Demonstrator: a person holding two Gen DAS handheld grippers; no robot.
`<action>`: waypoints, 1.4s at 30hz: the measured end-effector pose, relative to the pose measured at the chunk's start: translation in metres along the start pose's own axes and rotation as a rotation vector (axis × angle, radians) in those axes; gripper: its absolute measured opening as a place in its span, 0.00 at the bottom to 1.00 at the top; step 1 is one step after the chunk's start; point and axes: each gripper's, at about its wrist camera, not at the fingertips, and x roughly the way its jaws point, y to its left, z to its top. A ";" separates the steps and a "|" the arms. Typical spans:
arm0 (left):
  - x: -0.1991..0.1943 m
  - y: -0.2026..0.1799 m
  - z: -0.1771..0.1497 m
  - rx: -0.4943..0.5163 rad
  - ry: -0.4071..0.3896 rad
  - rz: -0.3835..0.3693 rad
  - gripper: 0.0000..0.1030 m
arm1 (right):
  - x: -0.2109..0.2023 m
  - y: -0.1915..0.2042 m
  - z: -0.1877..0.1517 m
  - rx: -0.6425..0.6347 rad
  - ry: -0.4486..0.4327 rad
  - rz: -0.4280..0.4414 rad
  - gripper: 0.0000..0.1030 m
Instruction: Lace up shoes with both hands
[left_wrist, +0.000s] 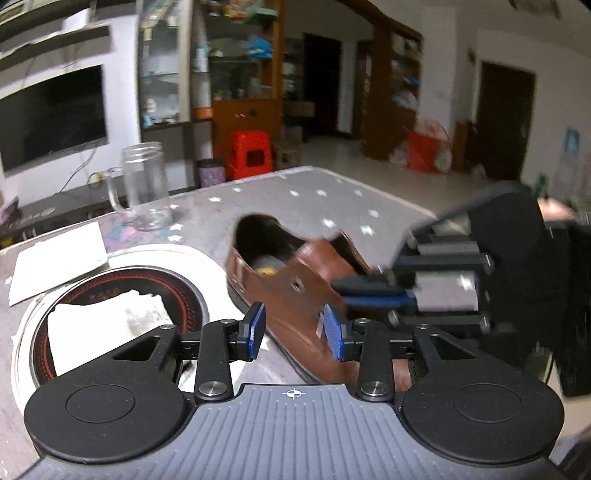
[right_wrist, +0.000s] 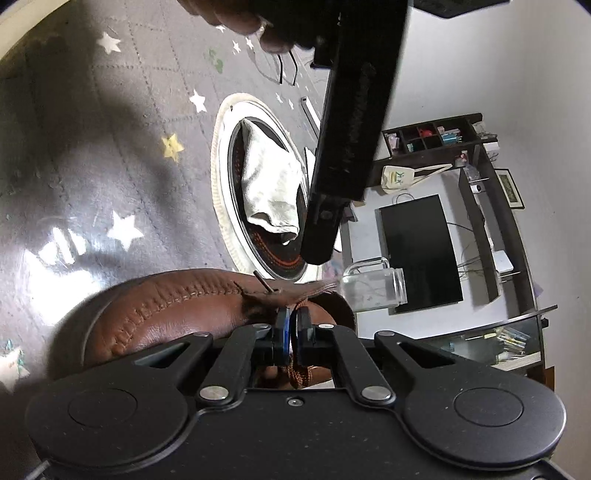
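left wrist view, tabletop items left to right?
white paper sheet → folded white cloth on the round burner → glass mug → brown shoe → right gripper

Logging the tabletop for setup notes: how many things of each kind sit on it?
Brown shoe: 1
Glass mug: 1
Round cooktop: 1
White cloth: 1
White paper sheet: 1
Total: 5
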 end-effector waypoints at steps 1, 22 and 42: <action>0.003 -0.004 -0.001 0.028 0.010 0.000 0.36 | 0.000 -0.001 0.000 0.010 0.001 0.004 0.02; 0.027 -0.012 -0.008 0.144 0.029 0.036 0.02 | -0.023 -0.016 0.004 0.142 -0.003 -0.023 0.18; -0.055 -0.002 -0.002 -0.011 -0.184 0.588 0.03 | -0.024 0.015 0.022 0.280 0.137 -0.019 0.18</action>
